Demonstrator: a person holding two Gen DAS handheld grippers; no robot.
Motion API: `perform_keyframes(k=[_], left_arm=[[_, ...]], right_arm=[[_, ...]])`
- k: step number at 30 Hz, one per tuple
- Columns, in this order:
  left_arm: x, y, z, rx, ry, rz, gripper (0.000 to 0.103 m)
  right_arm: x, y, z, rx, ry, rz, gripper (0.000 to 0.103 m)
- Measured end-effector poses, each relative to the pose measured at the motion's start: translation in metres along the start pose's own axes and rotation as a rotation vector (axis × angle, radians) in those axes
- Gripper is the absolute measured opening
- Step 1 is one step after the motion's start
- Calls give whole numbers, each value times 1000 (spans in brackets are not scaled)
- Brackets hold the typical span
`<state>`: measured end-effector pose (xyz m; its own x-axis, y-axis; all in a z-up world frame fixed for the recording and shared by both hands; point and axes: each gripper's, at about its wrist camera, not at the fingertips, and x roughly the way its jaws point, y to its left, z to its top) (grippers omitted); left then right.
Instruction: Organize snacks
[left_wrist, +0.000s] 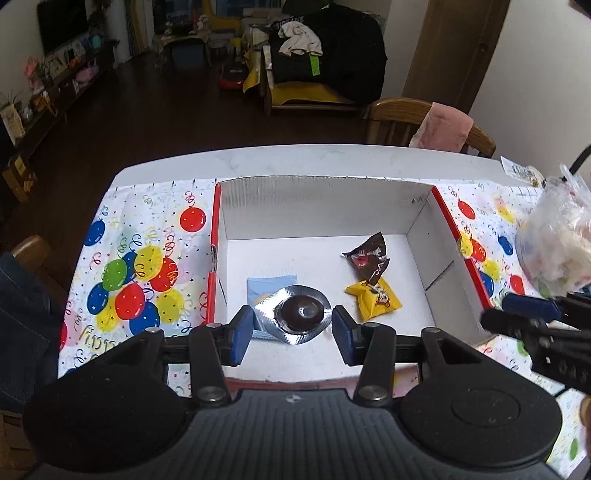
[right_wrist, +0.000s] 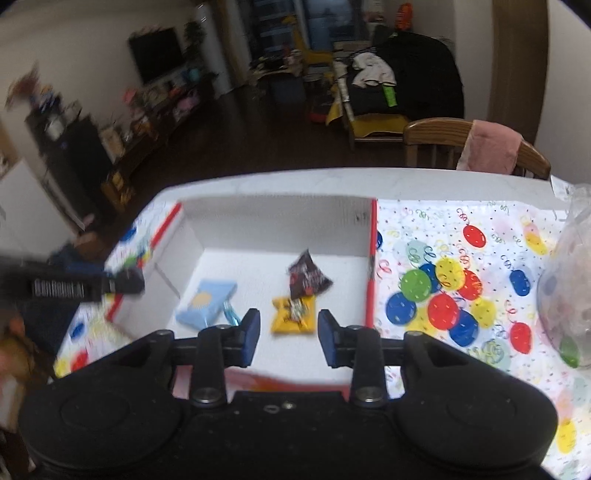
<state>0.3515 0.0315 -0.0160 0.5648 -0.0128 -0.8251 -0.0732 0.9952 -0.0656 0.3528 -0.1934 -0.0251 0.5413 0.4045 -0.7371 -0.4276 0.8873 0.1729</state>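
1. Left wrist view: the left gripper (left_wrist: 293, 332) has its pads on the rim of a round foil-wrapped snack (left_wrist: 301, 314). We read that as clamped on it, though the contact is hard to confirm at this angle.
2. The foil snack hangs over the near-left part of the white box (left_wrist: 325, 199), directly above the blue packet (left_wrist: 264, 288). The yellow packet (left_wrist: 373, 299) and brown packet (left_wrist: 369, 258) lie to its right on the box floor.
3. Key relation: the drop spot is straight below, so we judge that letting go lands the snack on the blue packet.
4. The right gripper (right_wrist: 288, 334) has its jaws a little apart with nothing between them, at the near-right edge of the box.
5. The clear snack bag (left_wrist: 554, 236) sits outside the box on the right. The right hand is nearer, so we'd expect the next pick from there.
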Motion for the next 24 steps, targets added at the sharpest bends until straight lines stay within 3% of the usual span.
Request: perform_keyframes(k=[10,14,19,24], left_arm=[[-23,6,-44,-8,-4,-35,46],[-29,11,-63,-23,21,-50,46],[-31,17,-81,-39,48,-45,46],[-31,19,-88,-40,57,-35,46]], right_arm=[[0,-12,-65,-81,146,110,46],[12,-13,-84,-118,204,139,66],[28,-8,-96,-185,250,151,66],[46,3,-101,-297,279,92,64]])
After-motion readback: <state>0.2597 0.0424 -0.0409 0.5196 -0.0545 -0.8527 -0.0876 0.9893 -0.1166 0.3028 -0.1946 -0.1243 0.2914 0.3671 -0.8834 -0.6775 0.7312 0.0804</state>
